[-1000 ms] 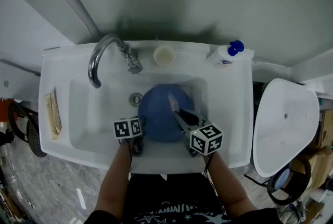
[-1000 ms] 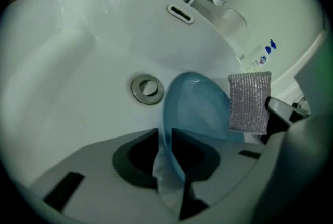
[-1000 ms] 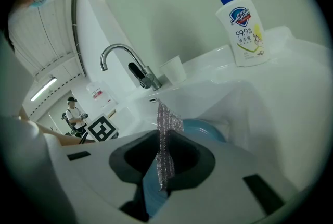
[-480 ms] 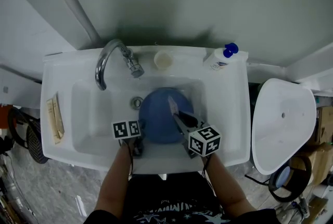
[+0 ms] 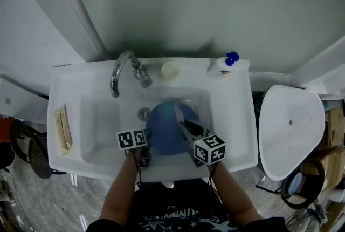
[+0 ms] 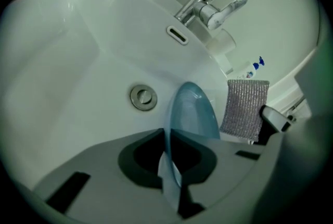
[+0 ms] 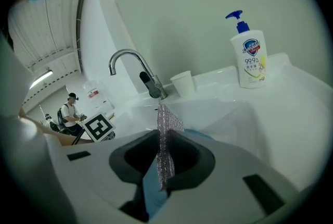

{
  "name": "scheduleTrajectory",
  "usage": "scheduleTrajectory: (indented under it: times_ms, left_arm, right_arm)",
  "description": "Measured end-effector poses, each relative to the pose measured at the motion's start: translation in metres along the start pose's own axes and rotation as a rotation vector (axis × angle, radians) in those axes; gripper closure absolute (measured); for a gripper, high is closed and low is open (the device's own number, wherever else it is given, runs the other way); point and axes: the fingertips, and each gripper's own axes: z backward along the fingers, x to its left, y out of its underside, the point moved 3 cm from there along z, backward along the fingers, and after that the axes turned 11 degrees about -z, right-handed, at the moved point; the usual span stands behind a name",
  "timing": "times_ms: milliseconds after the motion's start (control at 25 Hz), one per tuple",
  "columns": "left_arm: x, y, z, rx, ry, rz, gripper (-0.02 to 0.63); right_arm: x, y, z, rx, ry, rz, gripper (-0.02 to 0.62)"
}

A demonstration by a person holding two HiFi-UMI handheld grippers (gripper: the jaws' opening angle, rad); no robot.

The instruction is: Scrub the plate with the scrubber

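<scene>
The left gripper (image 6: 166, 137) jaws have just been closing and now clamp the rim of the blue plate (image 6: 193, 113), which is tilted up over the sink (image 6: 67, 87). The right gripper (image 7: 162, 137) jaws pinch the scrubber (image 7: 169, 120). Grasping seems done; next, the scrubber must press against the plate's face and rub.

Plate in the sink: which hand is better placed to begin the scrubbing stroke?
Right. The right tongs are shut on the scrubber, which is held next to the blue plate. The left tongs have just been closing on that plate's rim, so that hand steadies it.
</scene>
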Motion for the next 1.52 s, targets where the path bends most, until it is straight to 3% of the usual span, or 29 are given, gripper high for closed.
scheduleTrajectory:
  times_ms: [600, 880, 1200, 1520]
  left_arm:
    - [-0.017, -0.006, 0.055, -0.115, 0.061, 0.032, 0.575]
    - [-0.034, -0.009, 0.086, -0.168, 0.106, -0.056, 0.575]
    - [-0.041, -0.009, 0.109, -0.203, 0.118, -0.113, 0.574]
    - [-0.036, -0.009, 0.124, -0.209, 0.11, -0.14, 0.574]
  right_arm:
    - [0.022, -0.002, 0.006, 0.081, 0.19, 0.253, 0.525]
    - [0.04, -0.003, 0.003, 0.112, 0.251, 0.364, 0.525]
    - [0.083, 0.007, -0.007, 0.146, 0.187, 0.461, 0.525]
    - [0.12, 0.032, -0.015, 0.233, 0.027, 0.608, 0.523]
